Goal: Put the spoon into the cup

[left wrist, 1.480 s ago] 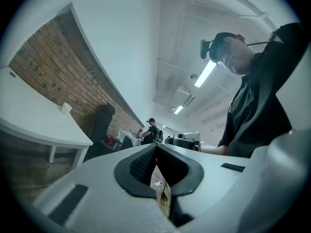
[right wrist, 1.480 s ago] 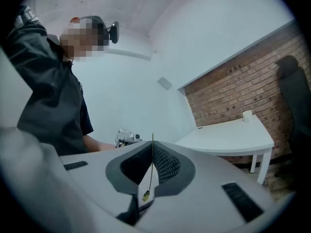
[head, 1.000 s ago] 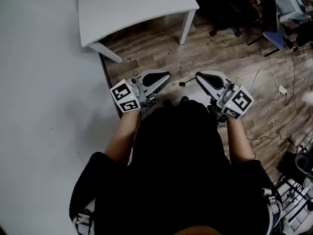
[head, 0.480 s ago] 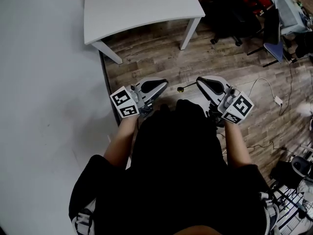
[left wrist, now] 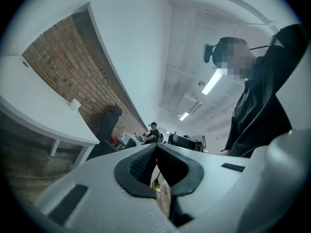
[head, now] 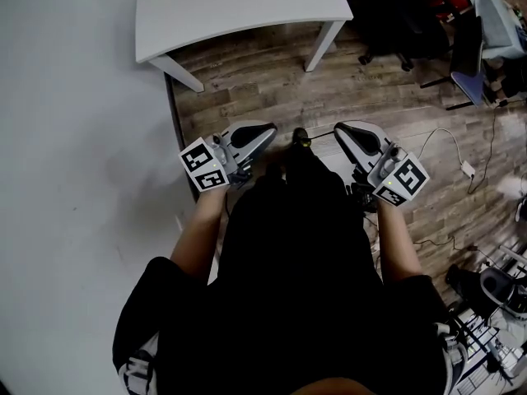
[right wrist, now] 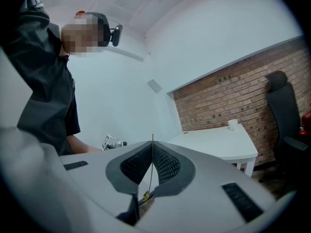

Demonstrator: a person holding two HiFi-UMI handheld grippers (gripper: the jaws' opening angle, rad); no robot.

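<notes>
No spoon shows in any view. A small white object (right wrist: 233,124) stands on the white desk (head: 239,6); it is too small to tell whether it is the cup. The left gripper view shows the same object (left wrist: 74,104) on the desk's edge. I hold my left gripper (head: 268,130) and right gripper (head: 339,128) close to my body over the wooden floor, well short of the desk. Both point forward. The left gripper's (left wrist: 156,147) jaws are shut with nothing between them, and so are the right gripper's (right wrist: 152,144).
A black office chair (right wrist: 284,115) stands right of the desk by a brick wall (right wrist: 233,96). A small dark and yellow thing (head: 301,137) lies on the floor between the grippers. White cables (head: 449,126), chairs and gear crowd the right side. A person (left wrist: 153,131) sits far off.
The head view has shifted a little. Both grippers keep their place near my body and stay shut. My dark clothing now reaches up to the small floor thing between them.
</notes>
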